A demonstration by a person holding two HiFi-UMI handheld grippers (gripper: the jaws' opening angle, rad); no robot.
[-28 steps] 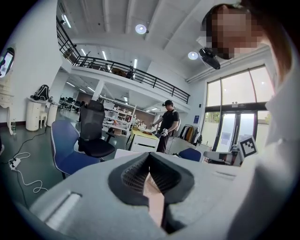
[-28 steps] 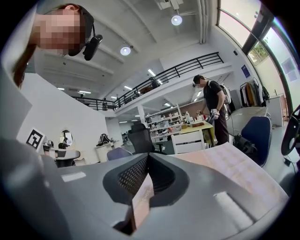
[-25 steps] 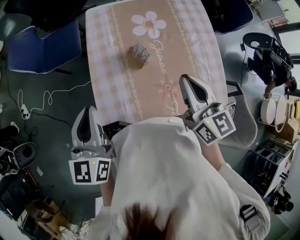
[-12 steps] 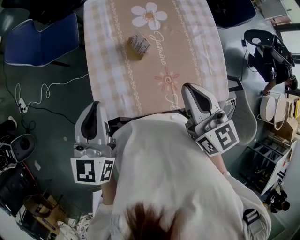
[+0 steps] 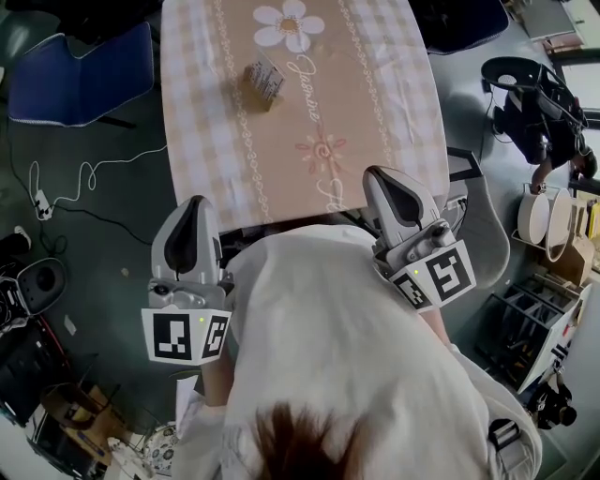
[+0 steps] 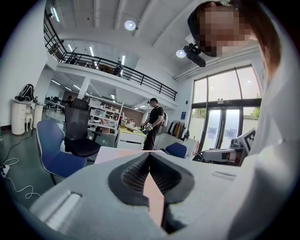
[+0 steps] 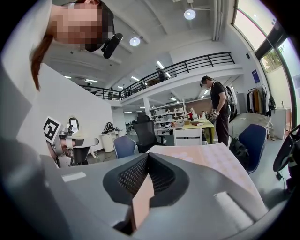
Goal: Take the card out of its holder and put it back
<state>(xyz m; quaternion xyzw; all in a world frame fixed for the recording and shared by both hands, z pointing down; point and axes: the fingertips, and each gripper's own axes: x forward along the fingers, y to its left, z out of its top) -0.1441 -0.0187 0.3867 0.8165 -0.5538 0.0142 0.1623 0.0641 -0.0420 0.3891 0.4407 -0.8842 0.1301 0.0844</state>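
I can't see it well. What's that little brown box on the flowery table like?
The small brown card holder sits alone on the beige checked tablecloth, below-left of the white flower print. It looks like a little block, turned askew, with a pale striped top. Only the cloth touches it.

So the tabletop (image 5: 398, 141) is fully covered by a tablecloth (image 5: 281, 169): peachy-tan strip down the middle, pale checks along both long sides. It has a white daisy (image 5: 293, 22) printed at the far end, some script lettering (image 5: 307, 80), and a small orange swirly flower (image 5: 322, 150). The only thing sitting on it is the card holder (image 5: 263, 82), just beside the daisy on its left.
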